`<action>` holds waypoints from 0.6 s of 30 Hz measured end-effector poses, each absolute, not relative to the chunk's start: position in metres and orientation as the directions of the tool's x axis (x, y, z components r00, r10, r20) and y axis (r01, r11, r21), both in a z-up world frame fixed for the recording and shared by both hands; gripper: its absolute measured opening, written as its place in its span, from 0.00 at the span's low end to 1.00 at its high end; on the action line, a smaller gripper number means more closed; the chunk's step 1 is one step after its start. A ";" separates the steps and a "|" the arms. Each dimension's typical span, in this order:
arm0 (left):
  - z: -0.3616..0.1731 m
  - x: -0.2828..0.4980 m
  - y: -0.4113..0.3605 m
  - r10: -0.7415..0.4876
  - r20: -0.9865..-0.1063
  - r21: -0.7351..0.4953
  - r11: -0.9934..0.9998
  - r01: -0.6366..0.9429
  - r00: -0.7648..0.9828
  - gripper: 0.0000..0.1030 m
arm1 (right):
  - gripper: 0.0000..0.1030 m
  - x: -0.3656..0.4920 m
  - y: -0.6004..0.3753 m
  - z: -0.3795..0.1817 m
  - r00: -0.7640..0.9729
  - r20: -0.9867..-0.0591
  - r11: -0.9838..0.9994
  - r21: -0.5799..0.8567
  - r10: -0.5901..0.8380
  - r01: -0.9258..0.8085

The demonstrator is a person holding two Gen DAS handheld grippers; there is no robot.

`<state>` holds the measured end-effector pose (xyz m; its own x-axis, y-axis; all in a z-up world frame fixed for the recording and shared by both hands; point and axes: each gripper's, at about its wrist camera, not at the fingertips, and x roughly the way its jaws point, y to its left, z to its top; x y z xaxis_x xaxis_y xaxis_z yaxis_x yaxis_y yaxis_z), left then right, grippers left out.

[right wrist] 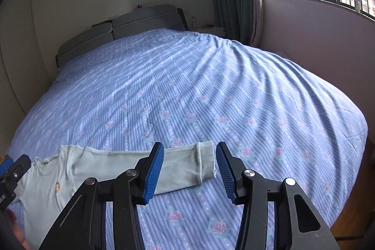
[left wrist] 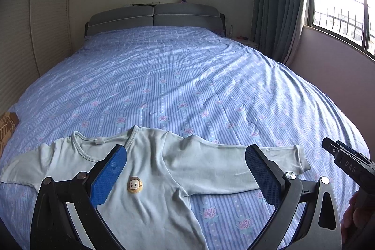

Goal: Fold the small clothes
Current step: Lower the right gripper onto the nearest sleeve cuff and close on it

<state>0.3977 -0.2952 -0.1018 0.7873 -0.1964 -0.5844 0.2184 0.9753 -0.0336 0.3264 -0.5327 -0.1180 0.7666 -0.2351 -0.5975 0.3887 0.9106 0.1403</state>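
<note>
pale mint cotton is what the small shirt (left wrist: pixel 150 165) looks like, a long-sleeved top lying flat and face up on the blue striped, rose-printed bedspread (left wrist: pixel 178 76), with a little round cartoon-face patch (left wrist: pixel 134 184) on the chest. its hem runs out of both views at the bottom, so the lower part cannot be seen, and the black arms of the left tongs (left wrist: pixel 186 170) cover bits of the body. one sleeve is mostly cut off at the left edge of the left wrist view; the other sleeve (right wrist: pixel 182 165) stretches straight out sideways, cuff hemmed and a bit rumpled.

the left tongs hang over the chest with jaws spread wide, one blue pad (left wrist: pixel 109 176) by the neckline, the other over the outstretched sleeve, nothing gripped. the right tongs (right wrist: pixel 189 171) stand partly open, jaws apart with the cuff lying between and below them; whether the pads touch the cloth is hard to tell, and they do not look pressed on it. a bit of a hand (left wrist: pixel 354 214) shows at the edge beside the left tongs.
</note>
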 end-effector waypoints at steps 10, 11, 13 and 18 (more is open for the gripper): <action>-0.156 0.450 -0.325 -0.197 -0.647 -0.063 0.977 0.205 0.737 0.96 | 0.42 0.386 -0.578 -0.185 0.710 -0.674 0.906 0.146 -0.202 0.397; -0.159 0.453 -0.326 -0.198 -0.651 -0.065 0.976 0.206 0.733 0.96 | 0.40 0.389 -0.582 -0.190 0.709 -0.679 0.906 0.155 -0.191 0.393; -0.164 0.455 -0.328 -0.198 -0.654 -0.064 0.976 0.208 0.730 0.96 | 0.34 0.395 -0.588 -0.198 0.702 -0.690 0.906 0.164 -0.176 0.389; -0.170 0.458 -0.327 -0.202 -0.660 -0.069 0.976 0.209 0.724 0.96 | 0.26 0.411 -0.595 -0.216 0.683 -0.723 0.907 0.212 -0.105 0.363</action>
